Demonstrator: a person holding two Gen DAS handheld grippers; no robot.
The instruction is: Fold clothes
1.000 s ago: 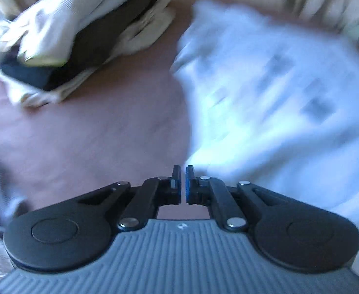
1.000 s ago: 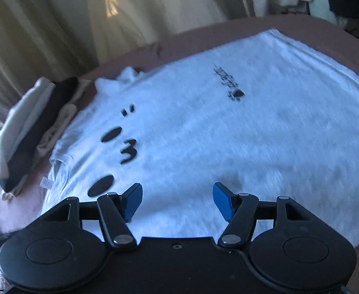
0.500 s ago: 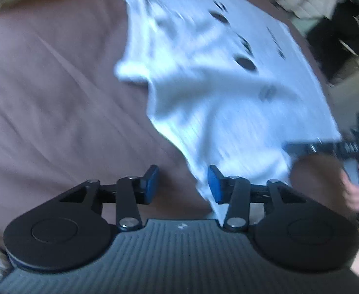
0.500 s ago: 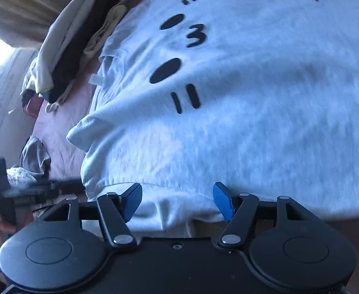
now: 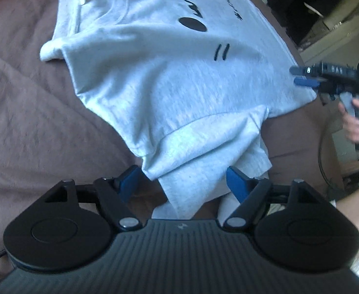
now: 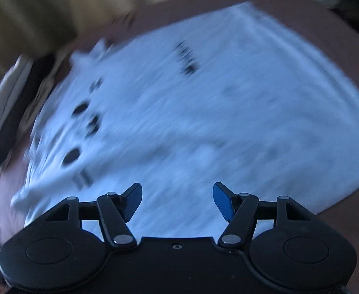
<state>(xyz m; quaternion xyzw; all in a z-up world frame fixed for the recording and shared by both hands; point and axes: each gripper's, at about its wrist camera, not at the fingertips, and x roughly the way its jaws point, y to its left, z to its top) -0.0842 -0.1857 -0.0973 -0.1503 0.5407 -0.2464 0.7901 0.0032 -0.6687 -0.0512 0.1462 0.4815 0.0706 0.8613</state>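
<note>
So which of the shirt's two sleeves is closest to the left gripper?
The sleeve lying between the open fingers of the left gripper. The other sleeve is bunched far up the grey T-shirt, near the collar.

My left camera looks from low and close over the sleeve end of the white shirt (image 5: 169,93). My right camera looks from above along its body (image 6: 216,127). Both views share its black print.

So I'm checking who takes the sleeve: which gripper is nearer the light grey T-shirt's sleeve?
Left. The left gripper straddles the sleeve; the right gripper hovers at the hem corner.
</note>
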